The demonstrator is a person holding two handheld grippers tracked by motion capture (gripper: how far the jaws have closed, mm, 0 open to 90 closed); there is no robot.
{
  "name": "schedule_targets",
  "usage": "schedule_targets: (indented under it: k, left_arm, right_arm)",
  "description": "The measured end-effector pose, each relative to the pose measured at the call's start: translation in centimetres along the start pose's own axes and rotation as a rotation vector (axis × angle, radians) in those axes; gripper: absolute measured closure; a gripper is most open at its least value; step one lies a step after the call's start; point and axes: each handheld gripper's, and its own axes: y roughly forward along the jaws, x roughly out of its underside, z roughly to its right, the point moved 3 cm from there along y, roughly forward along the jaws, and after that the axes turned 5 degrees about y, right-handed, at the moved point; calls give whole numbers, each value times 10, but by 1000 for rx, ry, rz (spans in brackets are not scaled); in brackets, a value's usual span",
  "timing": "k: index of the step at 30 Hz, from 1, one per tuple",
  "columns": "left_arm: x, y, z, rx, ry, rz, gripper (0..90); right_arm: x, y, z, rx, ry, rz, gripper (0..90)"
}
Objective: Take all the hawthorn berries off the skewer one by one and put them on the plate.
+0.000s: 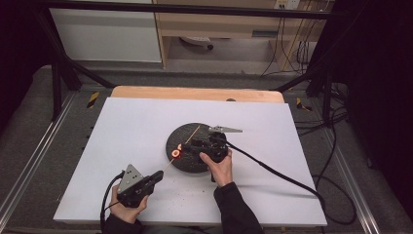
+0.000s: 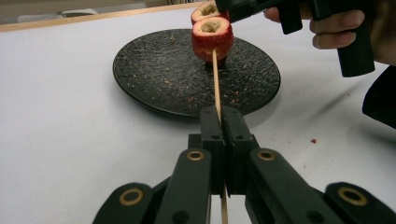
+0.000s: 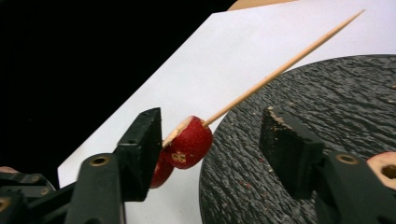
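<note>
A thin wooden skewer [image 1: 182, 148] runs from my left gripper [image 1: 158, 175] up across the black plate [image 1: 195, 161]. In the left gripper view, my left gripper [image 2: 223, 116] is shut on the skewer [image 2: 216, 79]. A red hollowed fruit piece [image 2: 212, 38] is threaded on it, with a second piece [image 2: 205, 10] just behind. My right gripper [image 3: 212, 135] stands open around the skewered fruit piece [image 3: 189, 142]. That piece lies close to the left jaw and well apart from the right one. Another red piece [image 3: 161, 172] is partly hidden behind the left jaw.
The plate [image 2: 163, 79] sits on a white sheet [image 1: 136, 126] over the wooden table, with red crumbs scattered on both. A further hollowed fruit piece [image 3: 385, 168] shows at the right edge of the right gripper view. Cables trail off to the right.
</note>
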Motion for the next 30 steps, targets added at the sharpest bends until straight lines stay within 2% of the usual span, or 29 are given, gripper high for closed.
schedule_targets:
  k: [6, 17, 30]
  left_arm:
    - [0, 1, 2, 3, 2, 0, 883]
    - [0, 1, 3, 5, 6, -1, 883]
    - [-1, 0, 4, 7, 13, 11, 884]
  right_arm:
    - [2, 2, -1, -28, 26, -3, 481]
    - [5, 5, -2, -63, 59, -27, 636]
    - [-2, 0, -4, -78, 67, -4, 668]
